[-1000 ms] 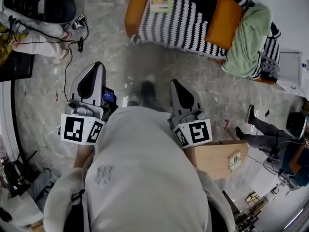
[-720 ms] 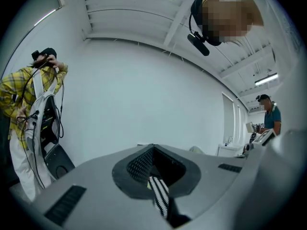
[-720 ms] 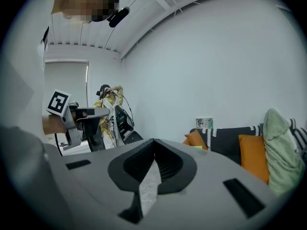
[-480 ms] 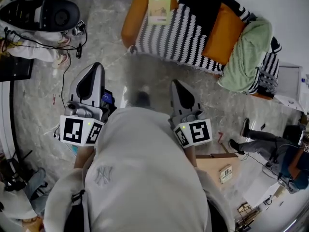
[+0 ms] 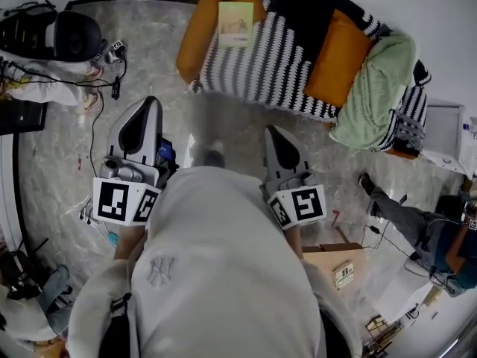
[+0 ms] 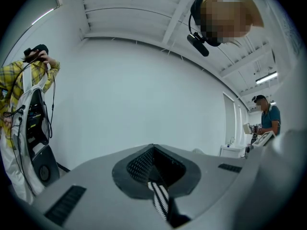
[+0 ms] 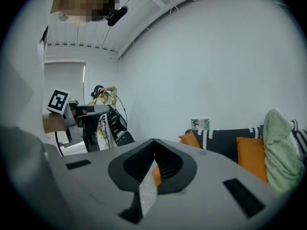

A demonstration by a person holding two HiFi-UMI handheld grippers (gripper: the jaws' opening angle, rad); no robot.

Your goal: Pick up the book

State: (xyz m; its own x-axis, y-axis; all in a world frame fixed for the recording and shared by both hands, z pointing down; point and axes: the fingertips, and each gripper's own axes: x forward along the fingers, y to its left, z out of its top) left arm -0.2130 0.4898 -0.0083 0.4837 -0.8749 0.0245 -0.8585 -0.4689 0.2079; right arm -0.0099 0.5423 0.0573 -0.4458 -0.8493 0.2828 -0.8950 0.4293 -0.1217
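Note:
The book, pale green with a cream picture on its cover, lies at the left end of the sofa, on the black-and-white striped blanket. The right gripper view shows the book standing small atop the sofa's back, far ahead. My left gripper and right gripper are held out in front of my body, well short of the sofa, over the marble floor. Both are shut with nothing in them; the jaws meet at the tips in the left gripper and the right gripper.
The sofa has orange cushions and a green blanket at its right end. Black equipment and cables lie on the floor at the left. A cardboard box and a seated person are at the right.
The sofa and the book have come lower and nearer in the head view as I walk toward them. Both grippers keep their pose in front of me, still shut.

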